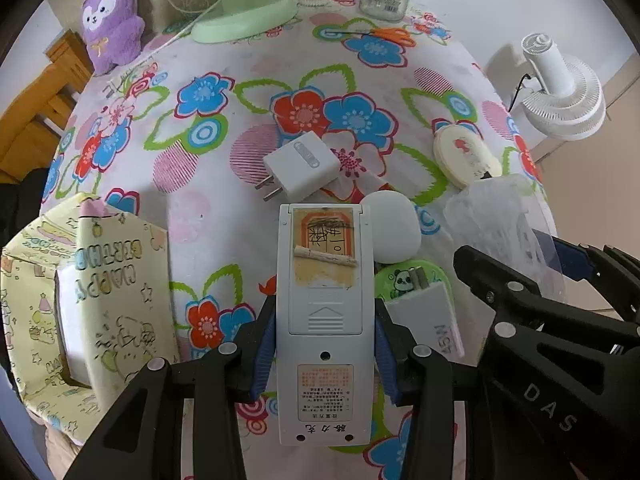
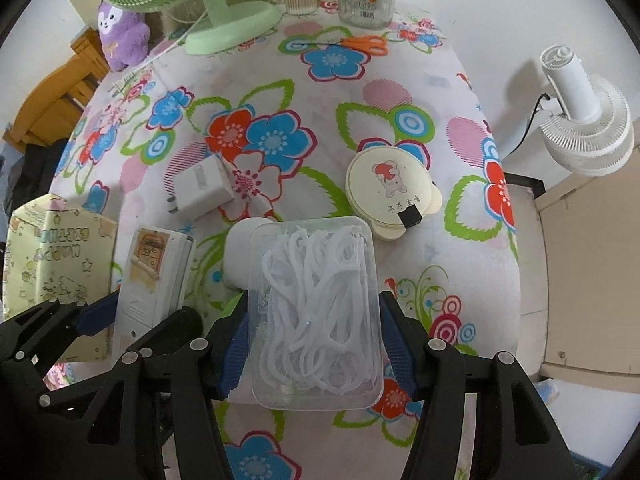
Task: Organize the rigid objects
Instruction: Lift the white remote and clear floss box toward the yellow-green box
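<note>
My left gripper [image 1: 325, 320] is shut on a white remote control [image 1: 325, 264], which lies back side up between the blue pads and is lifted off the flowered tablecloth [image 1: 208, 184]. In the right wrist view my right gripper [image 2: 314, 320] is shut on a clear plastic box of white floss picks [image 2: 316, 308], held above the table. The same view shows the left gripper [image 2: 140, 312] with the remote [image 2: 148, 264] close by on the left. The right gripper [image 1: 520, 256] and its box [image 1: 492, 216] show at the right of the left wrist view.
On the cloth lie a white plug charger [image 1: 302, 166], a round cream case [image 2: 388, 188], a white rounded object [image 1: 394, 228] and a green panda case [image 1: 416, 284]. A yellow gift bag [image 1: 100, 300] stands left. At the back are a green fan [image 1: 244, 16], plush [image 1: 112, 24], jars and scissors [image 2: 360, 44].
</note>
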